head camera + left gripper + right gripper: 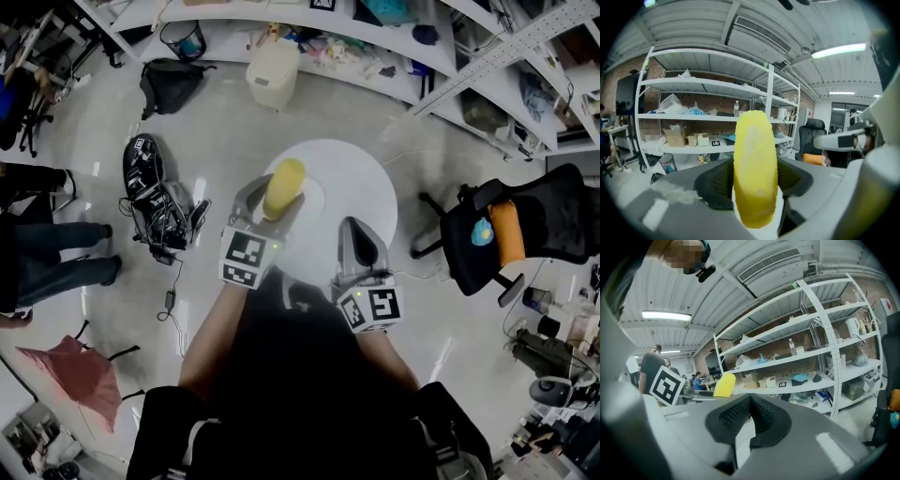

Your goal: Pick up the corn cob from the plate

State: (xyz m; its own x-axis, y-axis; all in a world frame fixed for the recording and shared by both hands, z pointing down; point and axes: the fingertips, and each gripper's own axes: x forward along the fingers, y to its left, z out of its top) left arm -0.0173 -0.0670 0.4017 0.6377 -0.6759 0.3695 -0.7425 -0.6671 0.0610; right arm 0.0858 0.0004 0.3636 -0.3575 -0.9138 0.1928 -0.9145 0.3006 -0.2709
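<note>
corn cob (283, 187): yellow | round table (367, 183): white | office chair (555, 217): black | cushion (506, 232): orange

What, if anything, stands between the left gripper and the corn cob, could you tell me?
Nothing visible does. The corn cob already sits between the left gripper's fingers, which press on both its sides, held over the white round table. The right gripper is shut and empty beside it.

Finishes as we see them
corn cob (755, 173) yellow, bumpy, faintly glossy; left tool (274, 203) pads (717, 182) black, matt, ribbed; table (367, 202) white, smooth.
</note>
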